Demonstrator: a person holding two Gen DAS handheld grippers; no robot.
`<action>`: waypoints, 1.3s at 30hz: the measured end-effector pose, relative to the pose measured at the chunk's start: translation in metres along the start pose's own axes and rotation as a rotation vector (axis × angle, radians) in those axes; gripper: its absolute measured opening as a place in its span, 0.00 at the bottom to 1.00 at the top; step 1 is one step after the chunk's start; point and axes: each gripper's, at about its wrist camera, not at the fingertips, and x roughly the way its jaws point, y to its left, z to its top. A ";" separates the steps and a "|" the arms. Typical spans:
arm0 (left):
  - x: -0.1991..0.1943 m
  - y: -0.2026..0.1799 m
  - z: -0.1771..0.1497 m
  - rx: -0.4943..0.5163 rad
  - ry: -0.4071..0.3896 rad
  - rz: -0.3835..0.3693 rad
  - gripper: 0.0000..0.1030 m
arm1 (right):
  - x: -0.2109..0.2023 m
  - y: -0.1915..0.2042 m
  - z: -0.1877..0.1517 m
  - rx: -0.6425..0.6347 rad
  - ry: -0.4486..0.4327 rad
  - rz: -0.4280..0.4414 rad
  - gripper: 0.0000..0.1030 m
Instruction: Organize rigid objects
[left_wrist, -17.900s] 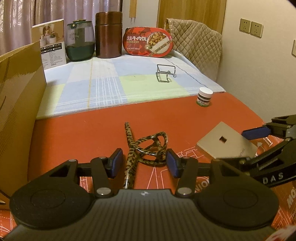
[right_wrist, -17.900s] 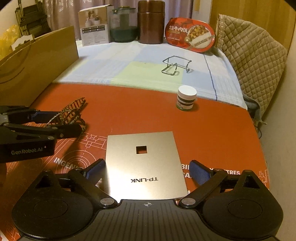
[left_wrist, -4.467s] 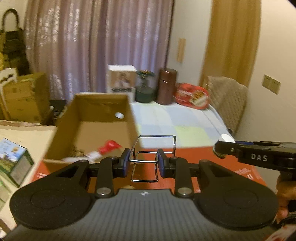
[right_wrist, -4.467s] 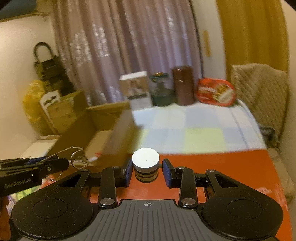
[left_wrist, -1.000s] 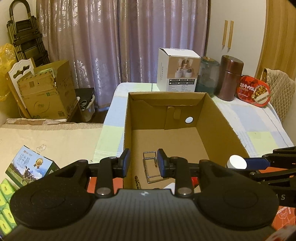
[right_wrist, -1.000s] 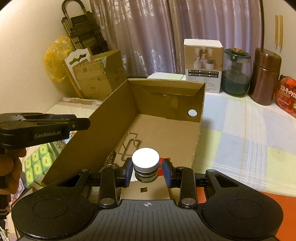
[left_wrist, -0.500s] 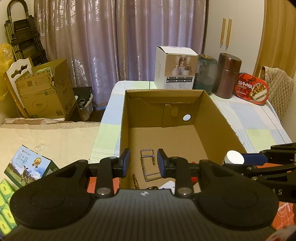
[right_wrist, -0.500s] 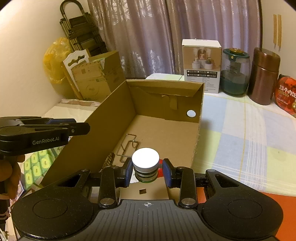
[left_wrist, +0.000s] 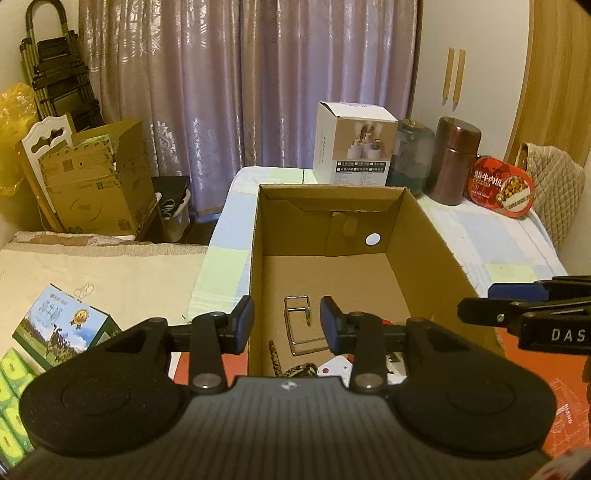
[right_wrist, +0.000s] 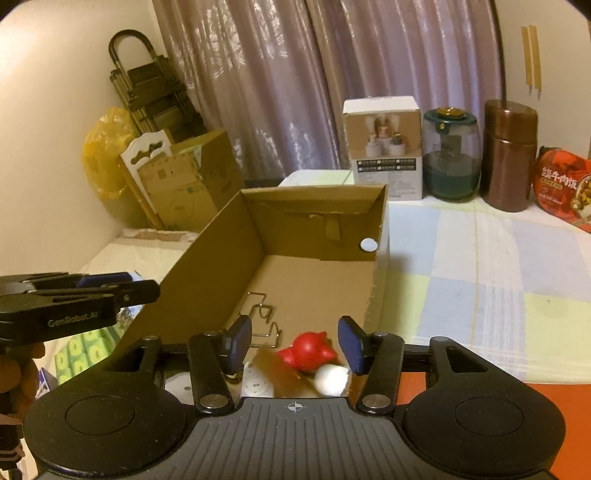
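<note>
Left tool: jaws just opened, empty; bent wire rack released into brown cardboard box.
Right tool: jaws just opened, empty; white-capped jar dropped into box.

Small white-lidded jar: motion-blurred, only its lid is clear.
Flat brownish plate: smeared, half behind the claw body at 6 o'clock.
Leopard-print strap: lower end hidden by the claw body.
Red round food tin: cut by the 3 o'clock edge.
</note>
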 end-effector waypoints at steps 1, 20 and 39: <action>-0.004 0.000 -0.001 -0.006 -0.005 -0.002 0.33 | -0.003 0.000 0.000 0.002 -0.001 -0.005 0.49; -0.112 -0.017 -0.031 -0.059 -0.027 0.014 0.84 | -0.096 0.030 -0.026 0.047 -0.017 -0.052 0.80; -0.204 -0.037 -0.070 -0.091 -0.020 0.066 0.93 | -0.173 0.049 -0.058 0.047 0.017 -0.099 0.85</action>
